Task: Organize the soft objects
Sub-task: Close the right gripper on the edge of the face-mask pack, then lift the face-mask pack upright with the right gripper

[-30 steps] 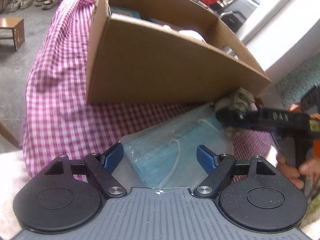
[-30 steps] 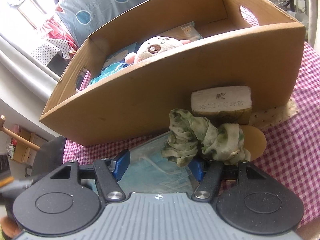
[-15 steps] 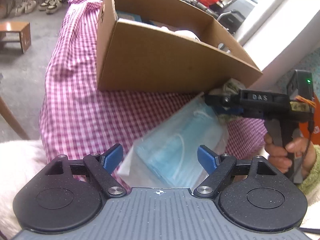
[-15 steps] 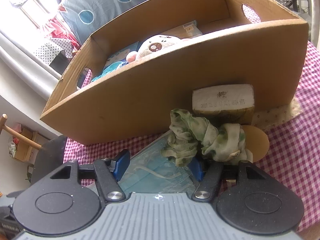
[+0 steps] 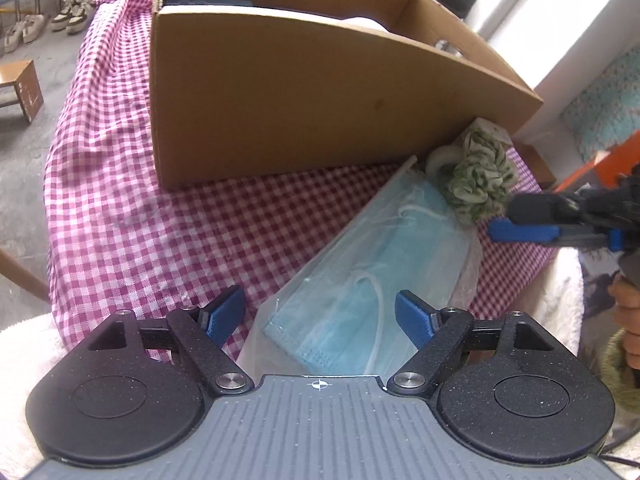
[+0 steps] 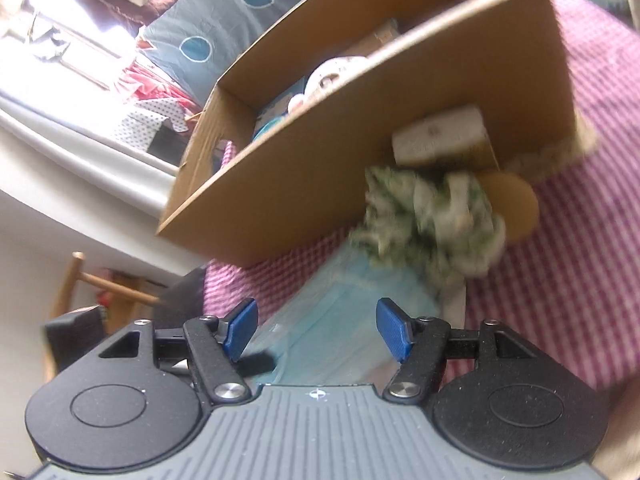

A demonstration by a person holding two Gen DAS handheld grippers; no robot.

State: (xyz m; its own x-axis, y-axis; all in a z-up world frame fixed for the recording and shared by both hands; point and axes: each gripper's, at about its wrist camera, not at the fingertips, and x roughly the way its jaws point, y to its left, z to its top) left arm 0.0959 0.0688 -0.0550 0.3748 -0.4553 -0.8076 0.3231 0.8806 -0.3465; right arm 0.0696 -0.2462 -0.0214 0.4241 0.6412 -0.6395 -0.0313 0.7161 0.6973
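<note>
A clear pack of blue face masks (image 5: 372,280) lies on the pink checked cloth in front of a cardboard box (image 5: 300,100). My left gripper (image 5: 320,316) hangs open over the pack's near end, its pads apart from it. A green and white scrunchie (image 5: 480,184) rests at the pack's far end against the box. My right gripper (image 5: 520,220) comes in from the right, just short of the scrunchie. In the right wrist view my right gripper (image 6: 318,326) has its jaws opening above the mask pack (image 6: 340,320), holding nothing. The scrunchie (image 6: 432,216) is blurred ahead. A plush toy (image 6: 332,74) sits in the box (image 6: 360,140).
A white tissue pack (image 6: 438,134) and a tan round disc (image 6: 516,208) lie against the box wall beside the scrunchie. The cloth (image 5: 120,200) drops off at the left to a floor with shoes (image 5: 72,16) and a small stool (image 5: 20,88). White fluffy fabric (image 5: 24,344) edges the front.
The right gripper has drawn back to the right and rolled, and the scrunchie no longer sits against its right pad. The left view has swung, with the mask pack now lying diagonally.
</note>
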